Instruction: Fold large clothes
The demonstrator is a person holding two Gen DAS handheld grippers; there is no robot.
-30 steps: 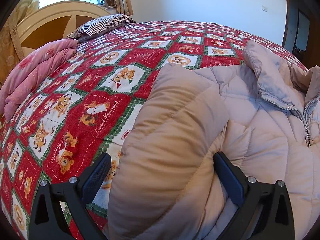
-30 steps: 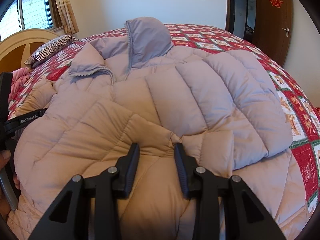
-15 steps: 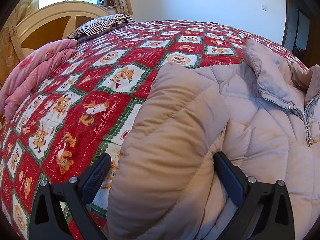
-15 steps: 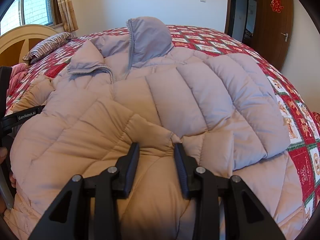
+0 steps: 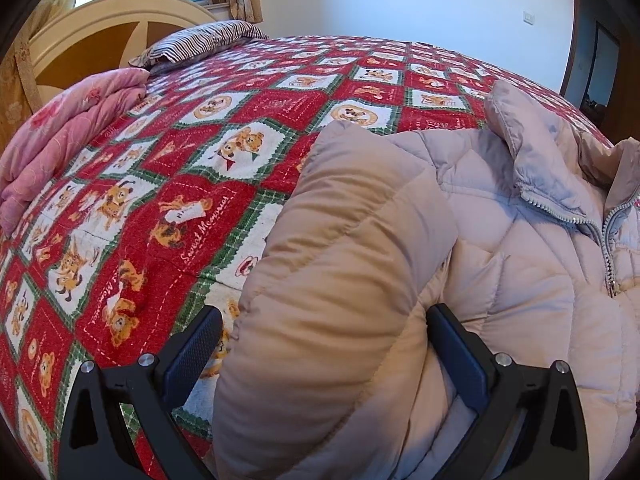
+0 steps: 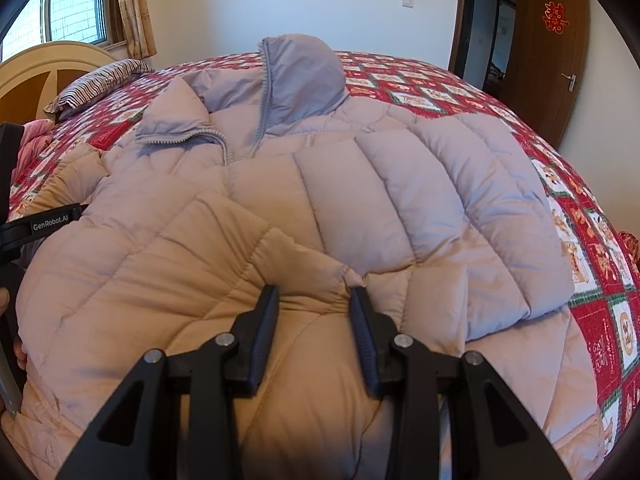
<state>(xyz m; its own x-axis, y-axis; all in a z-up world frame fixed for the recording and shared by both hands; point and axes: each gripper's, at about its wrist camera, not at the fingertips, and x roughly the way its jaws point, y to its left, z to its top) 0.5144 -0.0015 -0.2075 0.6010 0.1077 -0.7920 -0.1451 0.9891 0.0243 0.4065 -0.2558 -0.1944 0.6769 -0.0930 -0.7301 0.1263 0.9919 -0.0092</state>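
Your jacket (image 6: 360, 208) lies across the bedspread (image 5: 168, 208), pillow (image 5: 200, 42) far left. Your left gripper (image 5: 324, 344), spread wide, straddles its sleeve (image 5: 340, 280); your right gripper (image 6: 314, 312) pinches a padded fold.

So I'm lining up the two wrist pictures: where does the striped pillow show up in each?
Left wrist view: the striped pillow lies upper left of centre, by the headboard, above the pink quilt.
Right wrist view: the pillow sits at the far left, left of the jacket's collar.
Shared landmark: the headboard just left of the pillow in both.
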